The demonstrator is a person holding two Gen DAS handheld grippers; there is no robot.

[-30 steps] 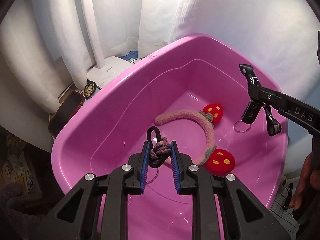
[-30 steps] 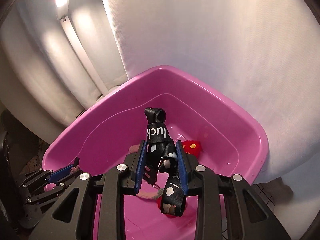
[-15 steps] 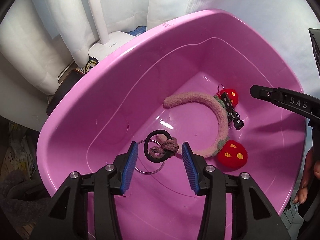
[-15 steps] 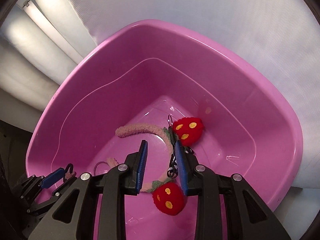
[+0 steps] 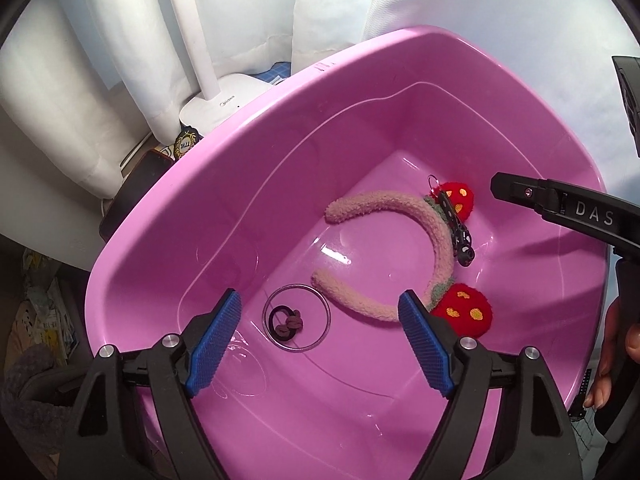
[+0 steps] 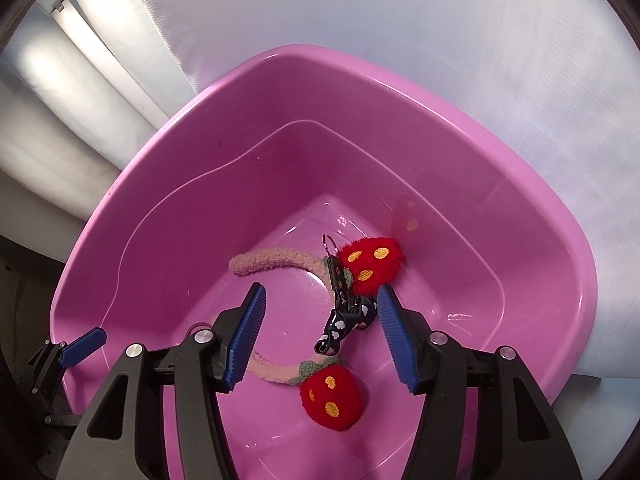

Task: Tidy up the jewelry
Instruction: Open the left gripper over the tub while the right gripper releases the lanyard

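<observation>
A pink plastic basin (image 5: 248, 152) (image 6: 168, 184) holds a fuzzy pink headband (image 5: 436, 232) (image 6: 276, 258) with two red strawberry pompoms (image 5: 466, 312) (image 6: 332, 396). A black patterned lanyard strap with a key ring (image 5: 454, 224) (image 6: 344, 312) lies across the headband. A black hair tie with a brown knot (image 5: 288, 322) lies inside a clear ring (image 5: 297, 317) on the basin floor. My left gripper (image 5: 320, 344) is open and empty above the hair tie. My right gripper (image 6: 320, 328) is open and empty above the strap, and its arm shows in the left wrist view (image 5: 560, 208).
A white lamp base and pole (image 5: 224, 100) stands behind the basin beside white curtains (image 5: 72, 80). A dark phone-like object (image 5: 132, 188) and a round badge (image 5: 186, 146) lie at the basin's left. White fabric (image 6: 440, 40) backs the basin.
Both grippers opened wide and let go: the hair tie dropped onto the basin floor inside the clear ring, and the strap dropped onto the headband. Both grippers rose away from the basin.
</observation>
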